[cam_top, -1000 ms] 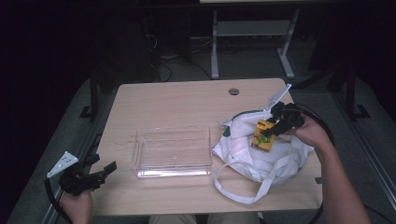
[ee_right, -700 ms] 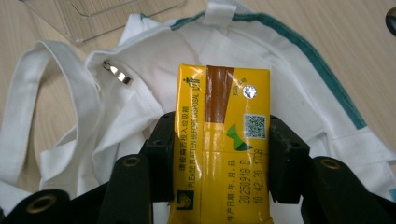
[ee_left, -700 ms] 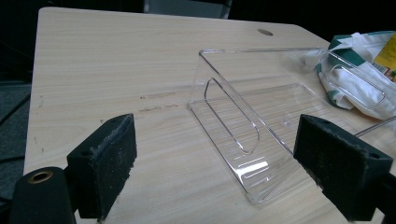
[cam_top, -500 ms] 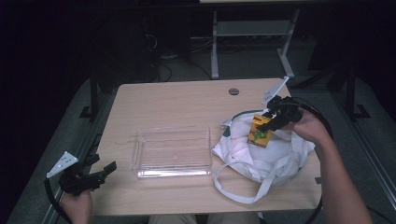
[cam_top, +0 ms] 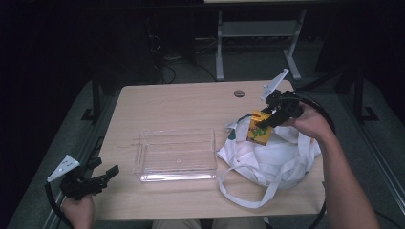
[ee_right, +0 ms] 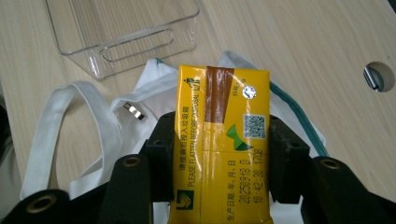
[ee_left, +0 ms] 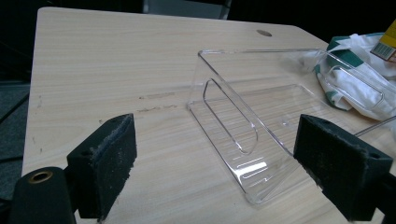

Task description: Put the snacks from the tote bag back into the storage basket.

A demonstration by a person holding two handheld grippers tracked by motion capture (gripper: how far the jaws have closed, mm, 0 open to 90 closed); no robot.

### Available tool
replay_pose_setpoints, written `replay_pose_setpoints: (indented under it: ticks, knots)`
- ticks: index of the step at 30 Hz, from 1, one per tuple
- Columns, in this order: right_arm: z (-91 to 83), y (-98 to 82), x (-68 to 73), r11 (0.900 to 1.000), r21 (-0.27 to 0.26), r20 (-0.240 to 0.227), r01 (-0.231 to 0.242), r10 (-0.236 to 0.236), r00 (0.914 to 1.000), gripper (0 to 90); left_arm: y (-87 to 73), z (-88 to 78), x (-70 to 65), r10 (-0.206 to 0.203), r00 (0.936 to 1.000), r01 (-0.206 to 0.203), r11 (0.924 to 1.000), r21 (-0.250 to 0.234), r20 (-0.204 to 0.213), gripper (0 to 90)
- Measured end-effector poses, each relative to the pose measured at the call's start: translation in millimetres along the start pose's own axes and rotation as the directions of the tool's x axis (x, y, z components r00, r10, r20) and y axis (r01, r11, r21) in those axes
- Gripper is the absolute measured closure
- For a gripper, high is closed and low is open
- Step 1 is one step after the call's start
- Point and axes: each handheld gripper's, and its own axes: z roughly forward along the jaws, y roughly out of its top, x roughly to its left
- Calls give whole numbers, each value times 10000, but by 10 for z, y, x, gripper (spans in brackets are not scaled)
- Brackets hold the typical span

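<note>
In your right hand-held gripper [ee_right: 223,172] view, the yellow carton [ee_right: 222,144] runs off the bottom edge, so its lower end is cut away, and its sides are covered where your two black jaws press on them. In your left hand-held gripper [ee_left: 233,163] view, that carton is only a yellow corner at the far right edge, the white bag [ee_left: 359,79] is cropped there too, and the clear tray [ee_left: 243,116] has its near right corner hidden behind your right-side jaw. From the high view, the carton's print is too small to read, and its lower part sits down behind the bag's folds, as does whatever lies inside the bag.
</note>
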Motion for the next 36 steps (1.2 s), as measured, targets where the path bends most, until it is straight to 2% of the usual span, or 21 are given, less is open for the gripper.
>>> replay_pose_setpoints:
  ticks: [17, 31, 36]
  knots:
    - [-26, 319, 57, 9991, -25, -97, 429, -430, 9990, 522, -1, -11, 12, 5, 10000, -5, 10000, -8, 14, 127]
    - [-20, 512, 93, 9980, -160, -247, 615, -619, 9978, 522, -1, -7, 12, -16, 10000, 16, 10000, -26, 34, 127]
    - [-38, 581, 98, 9969, -243, -170, 748, -753, 9970, 522, 0, -16, 9, -23, 10000, 23, 10000, -22, 18, 127]
